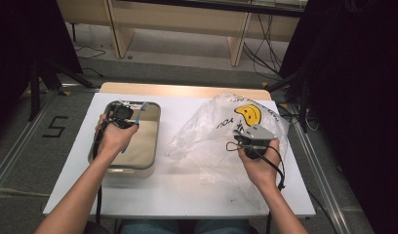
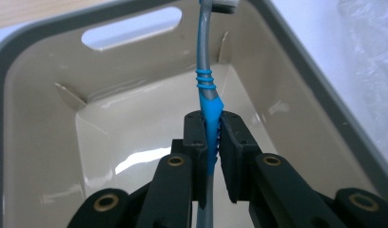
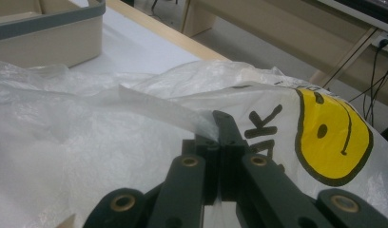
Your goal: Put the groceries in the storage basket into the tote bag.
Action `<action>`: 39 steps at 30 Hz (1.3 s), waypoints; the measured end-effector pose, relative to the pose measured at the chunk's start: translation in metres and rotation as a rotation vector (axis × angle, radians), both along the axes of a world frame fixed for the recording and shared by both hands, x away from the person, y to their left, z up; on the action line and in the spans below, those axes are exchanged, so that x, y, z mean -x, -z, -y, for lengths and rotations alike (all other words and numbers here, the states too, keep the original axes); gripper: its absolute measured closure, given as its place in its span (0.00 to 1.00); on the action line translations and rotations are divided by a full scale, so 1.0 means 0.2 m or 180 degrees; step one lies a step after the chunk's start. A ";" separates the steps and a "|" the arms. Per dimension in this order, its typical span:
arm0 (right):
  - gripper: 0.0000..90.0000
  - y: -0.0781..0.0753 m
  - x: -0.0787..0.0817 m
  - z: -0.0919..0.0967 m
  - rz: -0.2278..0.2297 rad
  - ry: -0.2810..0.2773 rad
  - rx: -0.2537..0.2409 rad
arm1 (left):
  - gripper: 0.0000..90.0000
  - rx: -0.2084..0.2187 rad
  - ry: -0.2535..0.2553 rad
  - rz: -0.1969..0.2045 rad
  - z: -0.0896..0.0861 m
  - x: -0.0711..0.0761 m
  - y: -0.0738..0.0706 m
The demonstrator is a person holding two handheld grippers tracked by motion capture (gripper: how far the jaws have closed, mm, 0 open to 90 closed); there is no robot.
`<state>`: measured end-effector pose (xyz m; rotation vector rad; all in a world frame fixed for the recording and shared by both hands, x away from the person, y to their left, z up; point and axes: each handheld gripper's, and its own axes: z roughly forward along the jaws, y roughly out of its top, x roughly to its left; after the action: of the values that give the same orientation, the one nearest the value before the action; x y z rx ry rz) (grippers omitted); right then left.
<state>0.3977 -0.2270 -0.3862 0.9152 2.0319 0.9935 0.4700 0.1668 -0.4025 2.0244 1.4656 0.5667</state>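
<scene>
Presently, the left tool [image 2: 211, 137] is pinching a toothbrush [image 2: 207, 95] by the blue ribbed grip of its grey handle, its two black jaws pressing on either side of the handle in the left gripper view. The toothbrush is standing roughly upright above the inside of a beige tub [image 2: 135, 128] with a grey rim, its handle curving up and away from the jaws toward the tub's far wall, where a slot-shaped handhold is cut; the brush head is sitting at the top edge of that view and is mostly cropped. In the high view the left tool [image 1: 120, 117] is hovering over the far end of the tub [image 1: 150, 146], with the blue of the toothbrush [image 1: 138, 114] showing beside the person's left hand [image 1: 114, 136]. The tub is sitting on the left part of the white bench [image 1: 187, 185]. The right tool [image 3: 219, 124] is pressing its jaws together on a thin fold of a clear plastic bag [image 3: 87, 142], the film stretching away from the jaw tips to the left in the right gripper view. The plastic bag [image 1: 207, 131] is lying crumpled on the right part of the bench, just beside the tub, and is bearing a yellow smiley face [image 1: 249, 114] with black lettering next to it. The person's right hand [image 1: 259, 163] is holding the right tool [image 1: 246, 139] over the bag's middle.
</scene>
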 end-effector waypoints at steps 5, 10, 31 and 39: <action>1.00 0.00 0.00 0.00 -0.0001 0.0001 -0.0002 | 0.90 0.0064 0.0048 0.0081 0.00 0.03 -0.03; 1.00 0.00 0.00 -0.01 0.0000 -0.0006 0.0000 | 0.90 0.0098 0.0103 0.0119 0.01 0.06 -0.05; 1.00 0.00 0.00 -0.01 0.0003 -0.0007 -0.0008 | 0.90 0.0213 0.0333 0.0284 0.07 0.15 -0.14; 1.00 0.00 0.00 0.00 0.0000 -0.0010 -0.0006 | 0.90 0.0264 0.0416 0.0331 0.09 0.18 -0.17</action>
<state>0.3972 -0.2261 -0.3858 0.9132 2.0334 0.9974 0.4334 0.1479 -0.3678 1.9786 1.2652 0.5393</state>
